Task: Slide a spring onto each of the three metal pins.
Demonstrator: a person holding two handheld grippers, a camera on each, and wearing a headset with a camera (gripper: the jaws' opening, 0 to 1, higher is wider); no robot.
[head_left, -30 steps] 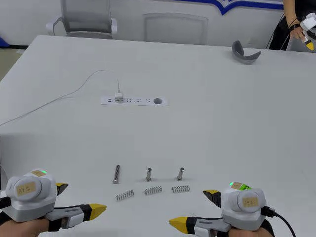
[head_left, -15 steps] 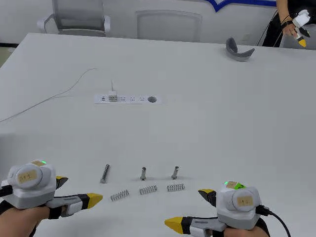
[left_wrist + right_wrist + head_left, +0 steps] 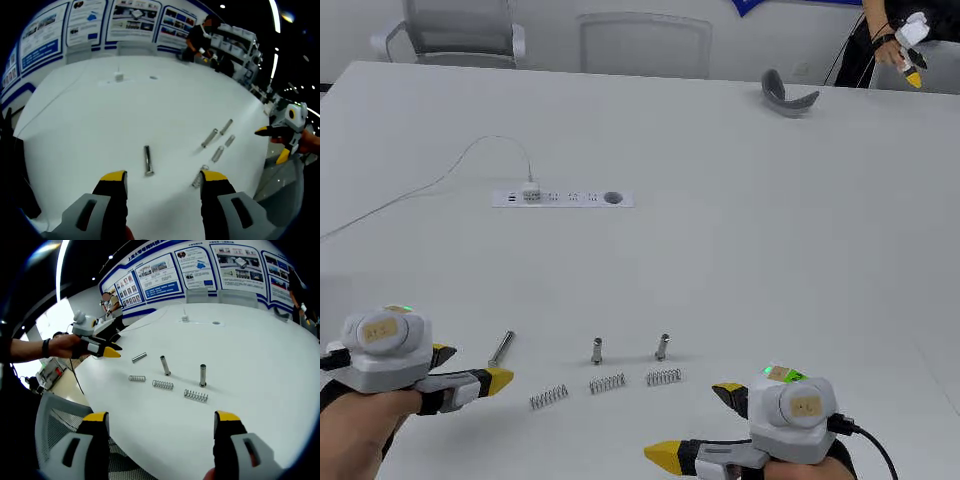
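Holding left gripper (image 3: 475,365) and right gripper (image 3: 690,422) at the near edge of the white table (image 3: 770,250), both spread wide, gripping nothing. Just beyond, finding three springs (image 3: 607,383) in a row, then three pins (image 3: 597,350) behind them: two upright, the leftmost lying flat. Farther off, a power strip (image 3: 563,199).

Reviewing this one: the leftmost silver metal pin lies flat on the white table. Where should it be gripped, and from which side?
Grip the lying silver metal pin at mid-shaft, coming down from above with the open left tool, which is nearest, jaws set across its length. It lies flat, so its slim round shaft offers two free sides; a middle hold should stay balanced.
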